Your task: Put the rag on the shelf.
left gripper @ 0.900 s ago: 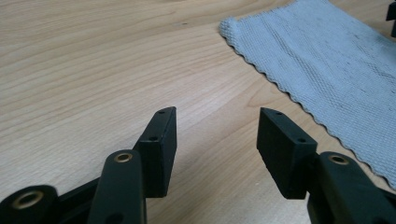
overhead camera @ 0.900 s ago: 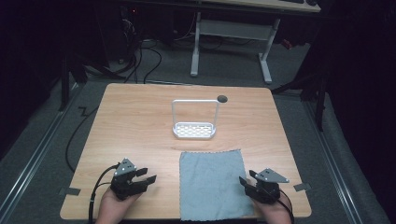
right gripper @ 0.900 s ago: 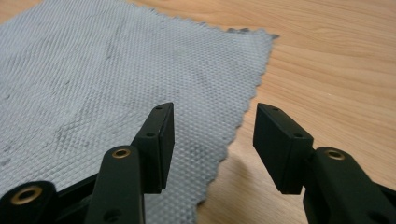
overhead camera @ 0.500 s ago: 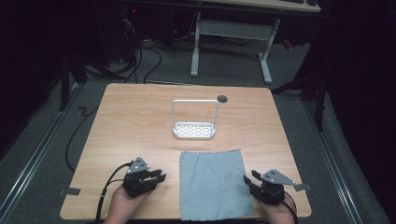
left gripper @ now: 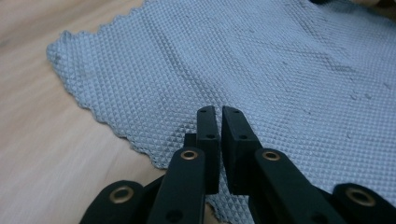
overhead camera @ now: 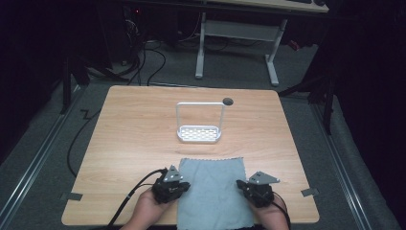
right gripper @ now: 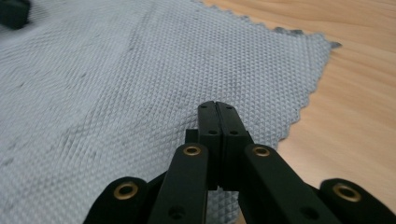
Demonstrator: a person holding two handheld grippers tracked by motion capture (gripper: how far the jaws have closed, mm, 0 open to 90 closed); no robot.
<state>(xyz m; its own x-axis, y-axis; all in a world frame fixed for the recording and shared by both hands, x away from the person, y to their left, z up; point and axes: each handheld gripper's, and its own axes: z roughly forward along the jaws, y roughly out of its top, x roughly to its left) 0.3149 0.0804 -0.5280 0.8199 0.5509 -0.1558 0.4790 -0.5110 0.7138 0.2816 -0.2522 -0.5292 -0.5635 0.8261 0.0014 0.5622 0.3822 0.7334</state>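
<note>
At the near edge of the light wooden table (overhead camera: 129, 139), two black two-jaw grippers sit low on either side of a grey-blue waffle-textured cloth (overhead camera: 213, 189) that lies flat, its near end reaching the table's front edge. To one side, the left gripper (left gripper: 220, 112) hangs over the cloth's left border with its jaws nearly together, a thin slit between them and nothing pinched. Opposite it, the right gripper (right gripper: 217, 108) hangs over the cloth's right border with its jaws pressed fully together, also empty. Farther back, near the table's middle, stands a white perforated tray with a tall wire-frame handle (overhead camera: 199, 134), well apart from the cloth. Beyond that, a small dark round hole (overhead camera: 228, 101) marks the tabletop by the far edge.
</note>
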